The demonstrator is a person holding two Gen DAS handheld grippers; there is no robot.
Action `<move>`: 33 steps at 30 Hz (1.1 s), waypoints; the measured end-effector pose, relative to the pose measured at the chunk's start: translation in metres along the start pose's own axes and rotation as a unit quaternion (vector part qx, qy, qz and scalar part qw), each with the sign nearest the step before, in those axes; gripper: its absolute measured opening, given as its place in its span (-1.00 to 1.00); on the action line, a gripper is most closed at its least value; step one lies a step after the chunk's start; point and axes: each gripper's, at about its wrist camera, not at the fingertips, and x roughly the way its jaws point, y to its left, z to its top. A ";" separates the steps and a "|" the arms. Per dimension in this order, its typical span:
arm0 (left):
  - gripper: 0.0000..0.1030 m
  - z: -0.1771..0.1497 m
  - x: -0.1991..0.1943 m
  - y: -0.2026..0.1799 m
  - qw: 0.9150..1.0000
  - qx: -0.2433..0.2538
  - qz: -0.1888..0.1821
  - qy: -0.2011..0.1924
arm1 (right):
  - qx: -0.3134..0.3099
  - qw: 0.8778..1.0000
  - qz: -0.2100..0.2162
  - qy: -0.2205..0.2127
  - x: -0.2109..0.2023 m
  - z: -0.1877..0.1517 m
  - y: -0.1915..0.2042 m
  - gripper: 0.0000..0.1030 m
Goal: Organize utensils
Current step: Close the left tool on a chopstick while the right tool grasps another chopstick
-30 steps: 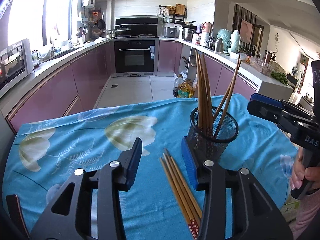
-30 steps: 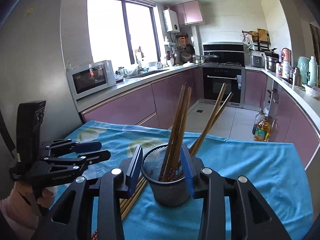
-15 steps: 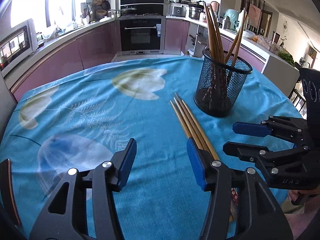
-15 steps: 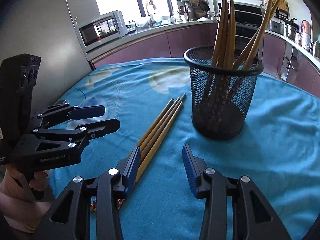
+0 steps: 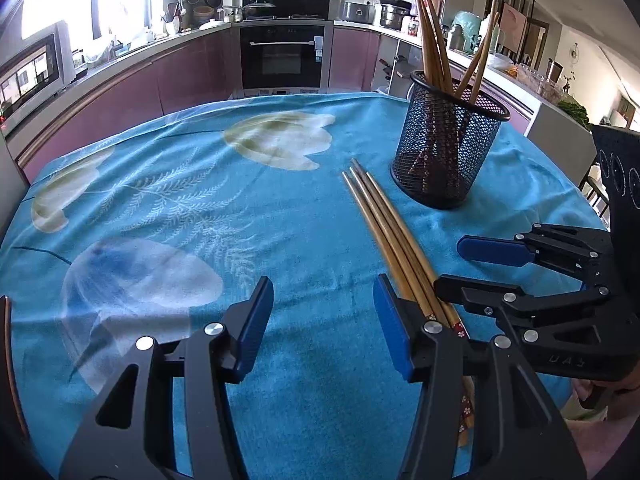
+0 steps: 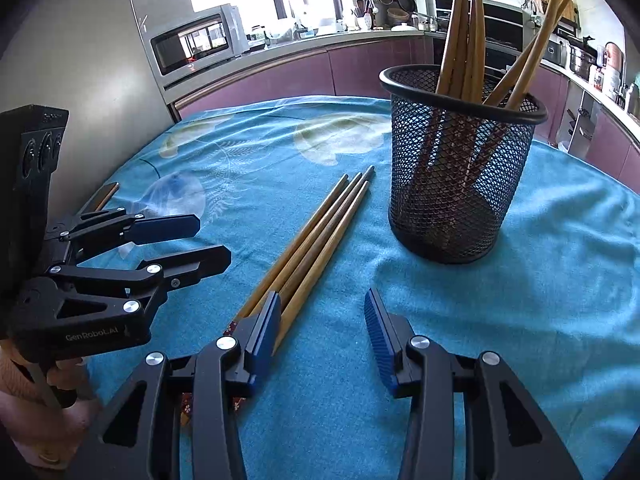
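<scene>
The left gripper (image 5: 323, 322) is spread wide and holds nothing, its right finger (image 5: 390, 320) just over the near ends of the loose chopsticks (image 5: 386, 232). The right gripper (image 6: 322, 330) is wide too and empty, its left finger (image 6: 266, 330) just beside the same bundle. Half a second ago both grippers were a little further from the bundle, and a second ago they were up by the holder (image 6: 456, 168); they have since dropped low and pulled back toward the near ends. That likely means the next pickup is being lined up, with no chopstick gripped yet.

The loose chopsticks lie flat on the blue cloth (image 5: 200, 220), four of them by my count, packed side by side and touching. Their thin tips point at the holder and stop just beside its base; the patterned red ends lie under the grippers. The holder is a black mesh cup, standing upright, with several chopsticks already leaning inside it.
</scene>
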 end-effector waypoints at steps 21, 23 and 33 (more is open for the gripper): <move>0.00 0.003 0.014 -0.018 0.999 0.021 -0.028 0.021 | 0.005 1.000 -0.018 0.008 -0.002 -0.001 -0.012 -0.25; 0.01 0.002 0.016 -0.020 0.999 0.024 -0.026 0.024 | 0.005 1.000 -0.017 0.008 -0.001 -0.001 -0.012 -0.26; -0.15 0.004 0.019 -0.021 0.999 0.023 -0.033 0.027 | 0.004 1.000 -0.018 0.007 -0.001 -0.001 -0.013 -0.26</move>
